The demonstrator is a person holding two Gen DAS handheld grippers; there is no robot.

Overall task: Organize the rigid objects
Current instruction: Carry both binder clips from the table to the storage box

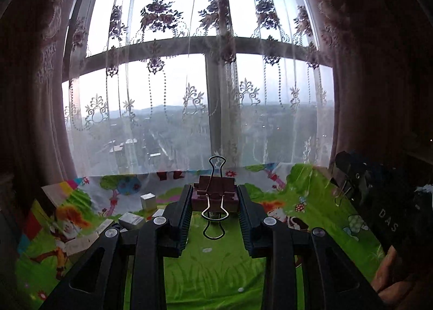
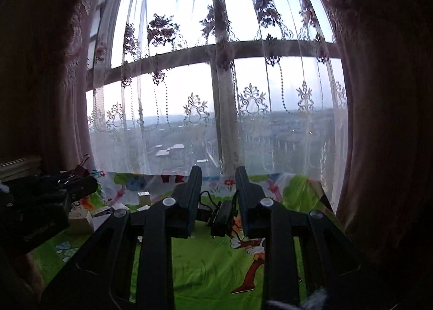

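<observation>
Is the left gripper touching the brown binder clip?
Touching. The left wrist view shows the left gripper shut on the brown binder clip, with both fingers pressed against its sides.

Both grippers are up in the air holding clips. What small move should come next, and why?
Probably lower both toward one spot on the cartoon cloth. The left gripper clamps a brown binder clip, the right gripper a black binder clip, both held above the cloth facing the window, so neither is placed yet.

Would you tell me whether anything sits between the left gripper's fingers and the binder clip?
Nothing visible does: the left gripper is already shut on the pink binder clip, its pads against the clip's sides, held above the cartoon cloth.
</observation>
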